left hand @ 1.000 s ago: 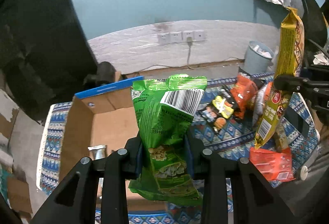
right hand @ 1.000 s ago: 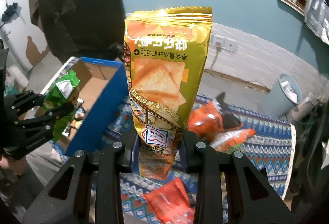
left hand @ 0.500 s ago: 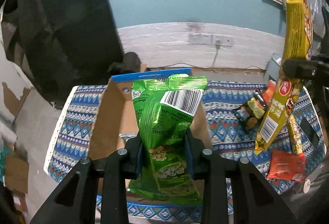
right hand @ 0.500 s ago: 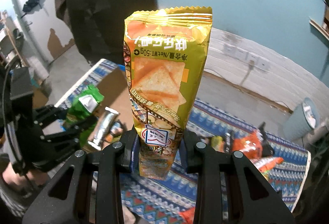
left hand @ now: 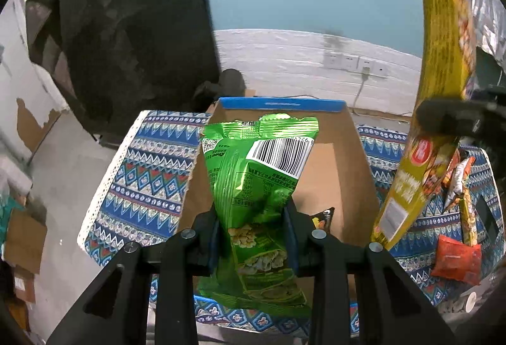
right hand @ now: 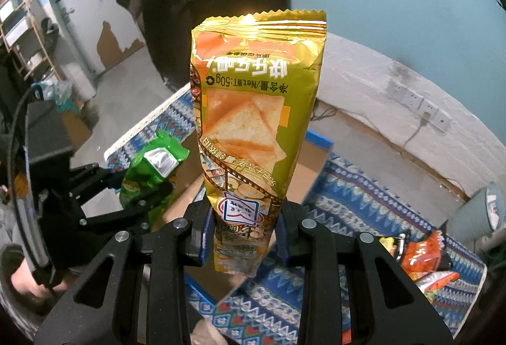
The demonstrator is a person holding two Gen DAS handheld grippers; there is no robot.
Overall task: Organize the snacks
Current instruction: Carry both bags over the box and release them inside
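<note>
While pinched upright – green bag (left hand: pixel 256 186) (barcode up) between left gripper (left hand: pixel 253 237) jaws

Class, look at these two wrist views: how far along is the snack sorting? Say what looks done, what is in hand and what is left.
Done: at least one dark packet already lies in the cardboard box.
In hand: the left gripper is shut on a green bag above the box; the right gripper is shut on a yellow bag, held upright.
Left: an orange packet and others lie loose on the patterned cloth.
</note>
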